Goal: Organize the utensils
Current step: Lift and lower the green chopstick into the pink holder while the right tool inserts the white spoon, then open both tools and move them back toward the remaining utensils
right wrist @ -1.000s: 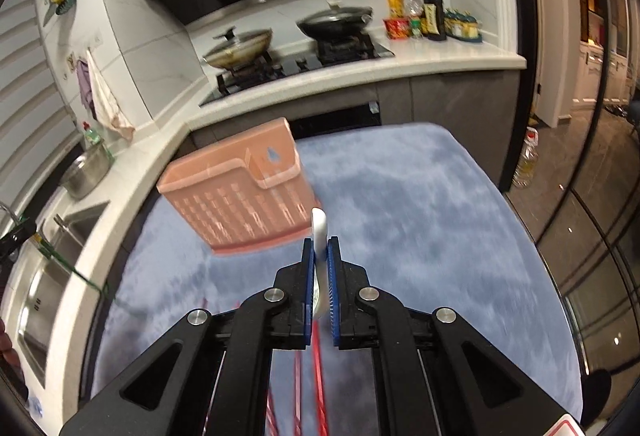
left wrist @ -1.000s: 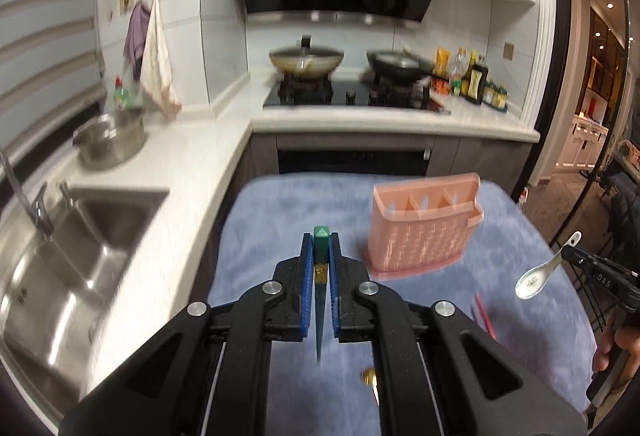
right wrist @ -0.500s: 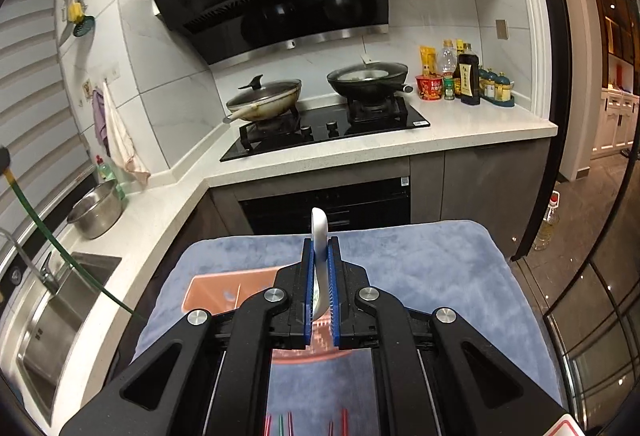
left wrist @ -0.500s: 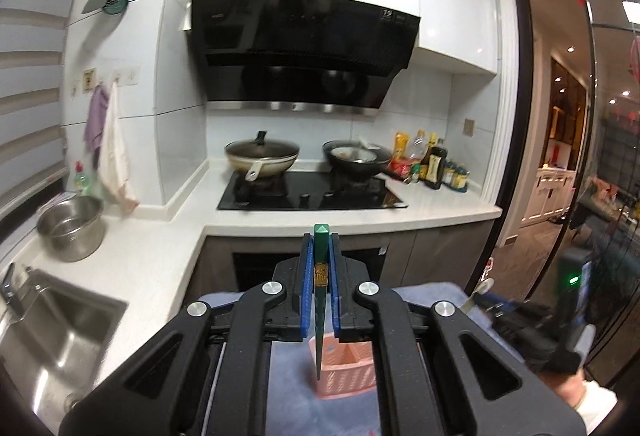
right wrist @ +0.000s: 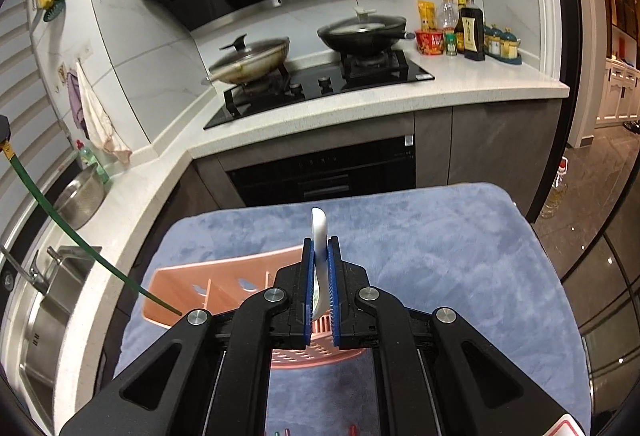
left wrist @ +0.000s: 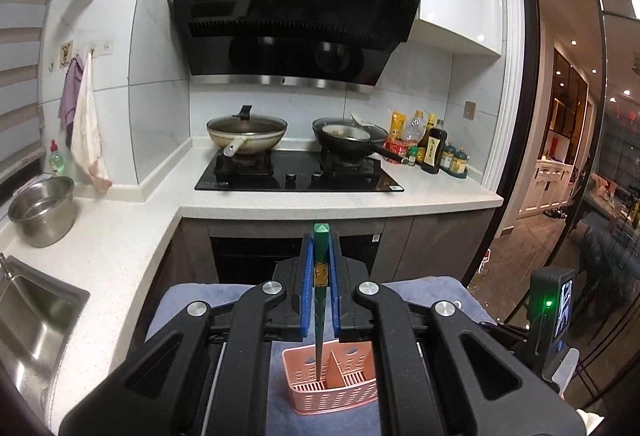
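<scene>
Left gripper (left wrist: 320, 276): clamped on a green chopstick (left wrist: 319, 320); square green top above the blue pads, gold band at pad height, thin dark shaft tapering down.
Chopstick tip: over the left compartment of the basket (left wrist: 332, 376), by the divider; touching the floor or not, cannot tell.
Right gripper (right wrist: 320, 276): clamped on a white spoon (right wrist: 319, 236); glossy curved handle rising above the pads, bowl end hidden below.
Basket: pink plastic, slotted walls, inner dividers; stands on the blue cloth (left wrist: 192, 300); compartments seen in the left view bare except for the chopstick.
Left view only: divider and both near compartments from above; other rig with a green light (left wrist: 549, 303) at right.
Right view only: basket's long side (right wrist: 224, 284) partly behind the fingers; chopstick as a slanted green line (right wrist: 80, 240) reaching the basket's left end; red sticks (right wrist: 352, 429) on the cloth at the bottom edge.
Beyond: sink (left wrist: 36, 316), steel pot (left wrist: 42, 210), counter (left wrist: 328, 198), hob with two pans (left wrist: 247, 134), sauce bottles (left wrist: 434, 152), hood (left wrist: 292, 28).
</scene>
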`<state>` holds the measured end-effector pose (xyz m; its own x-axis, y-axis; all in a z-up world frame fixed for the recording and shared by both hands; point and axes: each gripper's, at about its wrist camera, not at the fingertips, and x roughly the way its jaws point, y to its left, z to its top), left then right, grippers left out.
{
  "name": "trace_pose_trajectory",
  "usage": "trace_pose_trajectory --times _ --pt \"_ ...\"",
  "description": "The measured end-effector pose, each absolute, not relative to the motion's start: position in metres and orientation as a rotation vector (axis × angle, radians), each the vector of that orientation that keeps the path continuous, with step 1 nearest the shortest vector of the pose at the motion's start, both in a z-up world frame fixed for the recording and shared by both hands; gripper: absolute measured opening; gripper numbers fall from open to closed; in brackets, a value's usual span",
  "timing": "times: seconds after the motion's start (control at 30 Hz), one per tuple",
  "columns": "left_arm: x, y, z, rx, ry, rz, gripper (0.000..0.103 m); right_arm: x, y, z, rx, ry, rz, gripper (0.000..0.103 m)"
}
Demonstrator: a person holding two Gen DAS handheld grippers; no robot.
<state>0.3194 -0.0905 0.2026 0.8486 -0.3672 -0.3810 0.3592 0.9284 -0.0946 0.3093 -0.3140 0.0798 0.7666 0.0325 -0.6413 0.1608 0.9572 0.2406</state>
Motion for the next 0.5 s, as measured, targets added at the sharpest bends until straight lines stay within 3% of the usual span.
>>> trace_pose_trajectory --times 0.23,0.27,0.3,0.33,0.5 --pt "0.329 -0.09 0.183 -0.029 0.455 -0.381 0.01 0.308 -0.312 0.064 0.285 0.718 -0.074 0.01" --pt "0.328 -0.089 0.18 -0.029 0.463 -0.364 0.025 0.306 -0.312 0.065 0.281 0.714 -0.082 0.012" --pt "0.328 -0.087 0.178 -0.028 0.474 -0.35 0.049 0.303 -0.313 0.067 0.278 0.706 -0.092 0.018" --pt "0.328 -0.082 0.176 -0.035 0.482 -0.329 0.056 0.3 -0.315 0.07 0.281 0.693 -0.097 0.027" --pt "0.317 -0.056 0.169 -0.069 0.504 -0.286 0.07 0.274 -0.327 0.086 0.302 0.655 -0.11 0.037"
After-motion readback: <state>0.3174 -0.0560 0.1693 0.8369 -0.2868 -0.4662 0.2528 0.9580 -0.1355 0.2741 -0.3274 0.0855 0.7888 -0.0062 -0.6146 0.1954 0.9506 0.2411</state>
